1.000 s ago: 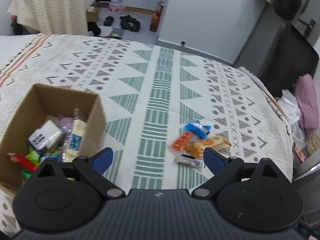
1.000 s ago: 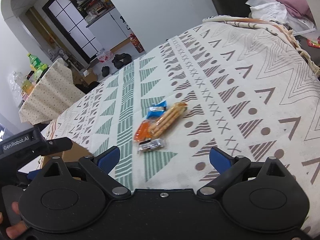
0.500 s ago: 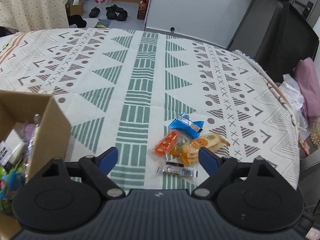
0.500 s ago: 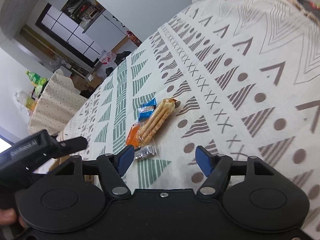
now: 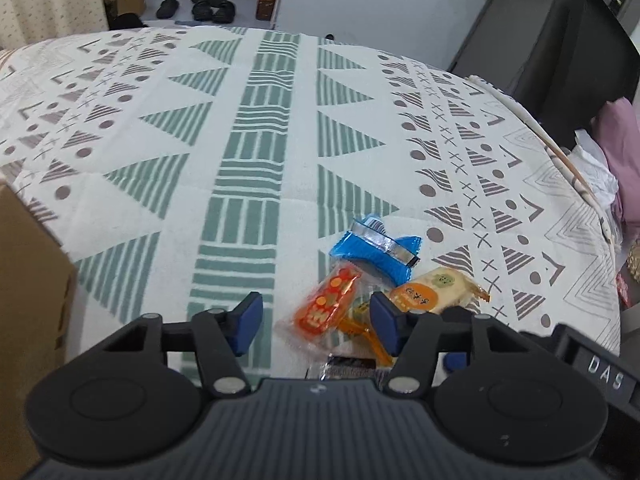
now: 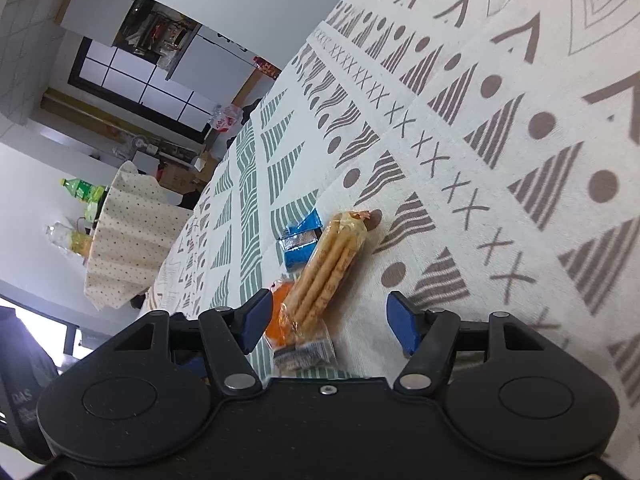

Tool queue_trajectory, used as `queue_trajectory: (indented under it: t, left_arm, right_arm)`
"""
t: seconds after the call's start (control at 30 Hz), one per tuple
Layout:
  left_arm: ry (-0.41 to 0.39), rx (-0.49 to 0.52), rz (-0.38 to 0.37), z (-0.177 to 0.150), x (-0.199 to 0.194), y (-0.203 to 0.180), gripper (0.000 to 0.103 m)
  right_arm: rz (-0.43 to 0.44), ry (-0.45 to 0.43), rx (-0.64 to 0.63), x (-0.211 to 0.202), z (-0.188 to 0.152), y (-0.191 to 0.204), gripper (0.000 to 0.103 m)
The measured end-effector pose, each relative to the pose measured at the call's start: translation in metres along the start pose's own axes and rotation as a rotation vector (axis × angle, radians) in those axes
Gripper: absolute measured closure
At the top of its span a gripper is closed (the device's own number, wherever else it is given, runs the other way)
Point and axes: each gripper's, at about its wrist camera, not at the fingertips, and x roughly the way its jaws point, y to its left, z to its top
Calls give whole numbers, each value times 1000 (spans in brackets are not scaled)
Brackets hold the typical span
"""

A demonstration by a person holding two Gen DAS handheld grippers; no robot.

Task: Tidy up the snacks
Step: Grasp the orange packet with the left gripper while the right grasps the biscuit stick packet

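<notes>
A small pile of snacks lies on the patterned tablecloth [image 5: 264,184]. It holds an orange-red packet [image 5: 324,312], a blue packet [image 5: 376,252], a pale cracker packet [image 5: 436,292] and a dark packet [image 5: 352,368]. My left gripper [image 5: 316,328] hangs just over the pile, jaws closing. The orange-red packet is between them, and no pad presses it. My right gripper [image 6: 330,324] comes in low from the other side, jaws also closing. The near end of the biscuit-stick packet [image 6: 336,264] and a silver-dark packet [image 6: 304,354] lie between its fingers, untouched. The blue packet [image 6: 300,240] lies beyond.
A cardboard box [image 5: 28,300] stands at the left edge of the left wrist view. The table's edge [image 5: 560,152] runs close on the right, with a dark chair [image 5: 580,40] and pink cloth [image 5: 624,144] past it. A second covered table [image 6: 128,232] with bottles stands farther off.
Both grippers have come down and forward onto the snack pile, and both pairs of jaws have narrowed. The box has slid to the left edge of the left wrist view.
</notes>
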Motion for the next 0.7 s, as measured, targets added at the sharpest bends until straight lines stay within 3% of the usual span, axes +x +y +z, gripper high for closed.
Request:
queue_trajectory:
  t: [0.27, 0.5, 0.57, 0.7]
  left_arm:
    - [6, 18, -11, -2, 19, -1, 55]
    - [39, 12, -56, -3, 21, -6, 77]
    - [38, 20, -51, -5, 19, -9, 79]
    - [35, 6, -49, -8, 12, -10, 82]
  right_arm:
    - [36, 2, 29, 13, 10, -4, 40]
    - [40, 12, 20, 18, 11, -3, 41]
    - [29, 15, 14, 19, 12, -3, 47]
    - [1, 14, 19, 21, 10, -9, 75]
